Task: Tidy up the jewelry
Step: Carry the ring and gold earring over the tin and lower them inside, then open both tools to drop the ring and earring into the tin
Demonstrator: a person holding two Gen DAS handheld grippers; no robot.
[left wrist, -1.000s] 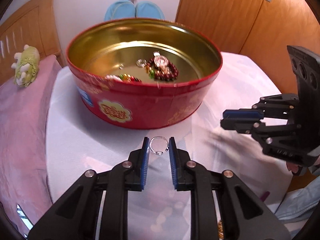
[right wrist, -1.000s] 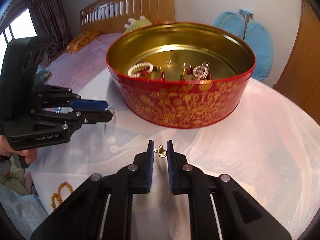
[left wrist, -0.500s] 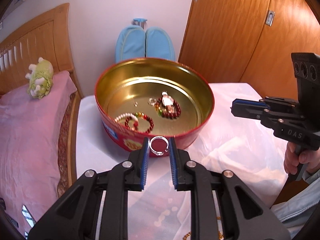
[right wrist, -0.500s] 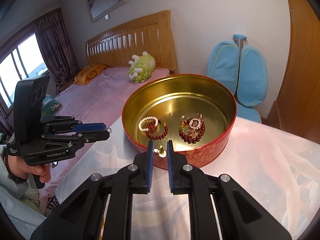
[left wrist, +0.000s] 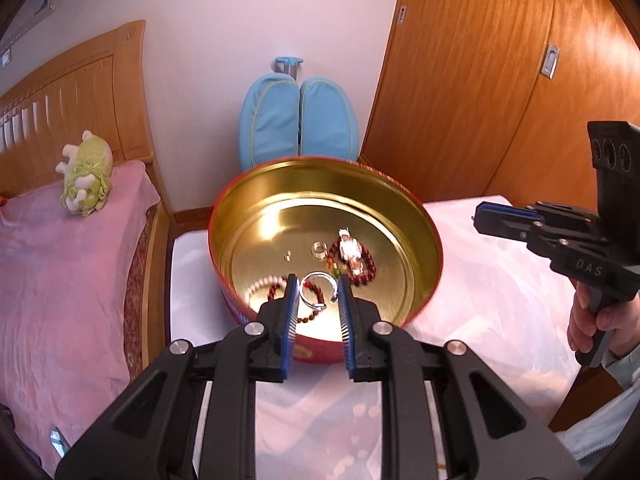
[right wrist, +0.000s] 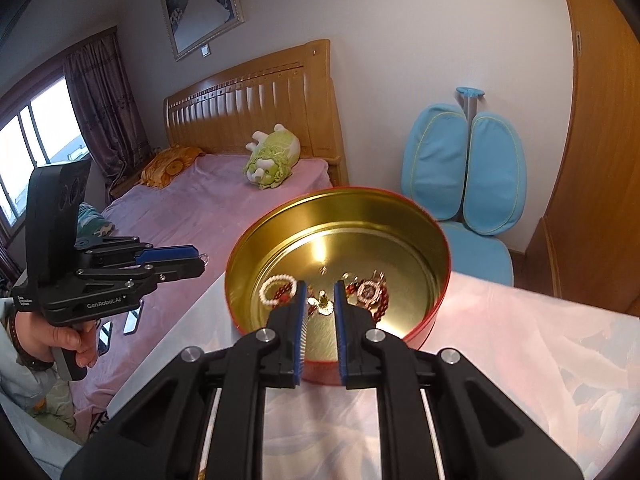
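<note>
Left tool: blue-padded black fingers clenched on a thin silver finger ring, held in the air above the near rim of the round red tin with a gold interior. Right tool: pads closed tight on a small gold earring-like trinket, also raised over the tin's near edge.

Tin stands on the bench draped in a white-pink cloth. On its floor: a white pearl bracelet, dark red bead bracelets, a pink-faced wristwatch lying on the beads, and a small clear ring.

Behind: pink-covered bed with a green plush toy; light-blue padded chair against the wall.
</note>
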